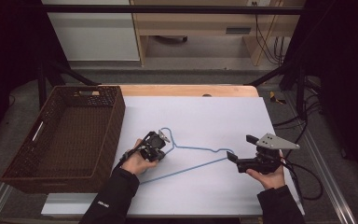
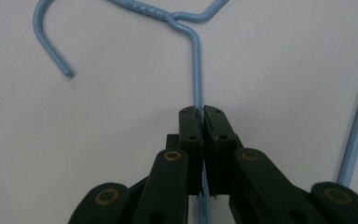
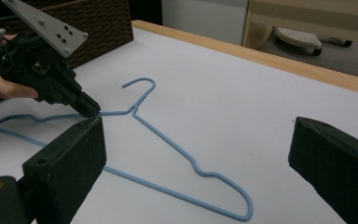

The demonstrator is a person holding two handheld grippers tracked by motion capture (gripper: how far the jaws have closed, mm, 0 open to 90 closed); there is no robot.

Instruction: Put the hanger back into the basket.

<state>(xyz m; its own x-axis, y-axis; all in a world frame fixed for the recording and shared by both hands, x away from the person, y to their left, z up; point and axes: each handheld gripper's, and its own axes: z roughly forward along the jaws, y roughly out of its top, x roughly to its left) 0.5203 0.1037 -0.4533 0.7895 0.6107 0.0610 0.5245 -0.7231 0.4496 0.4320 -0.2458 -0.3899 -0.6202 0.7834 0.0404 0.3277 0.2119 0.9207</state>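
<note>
A light blue wire hanger (image 1: 200,149) lies flat on the white table sheet (image 1: 205,112), its hook toward the far side. My left gripper (image 1: 162,153) is shut on one shoulder wire of the hanger (image 2: 196,70) just below the twisted neck. In the left gripper view the wire runs straight between the closed gripper (image 2: 203,112). My right gripper (image 1: 241,148) is held beside the hanger's right corner, its jaws wide apart with nothing between them. In the right gripper view the hanger (image 3: 168,140) lies ahead of the open gripper (image 3: 196,135), with the left gripper (image 3: 91,111) clamped on the wire.
A dark brown wicker basket (image 1: 116,116) with nothing in it stands at the table's left; its corner (image 3: 102,23) shows in the right gripper view. A wooden table edge (image 1: 191,90) runs along the far side. Black cables (image 1: 307,182) trail off to the right.
</note>
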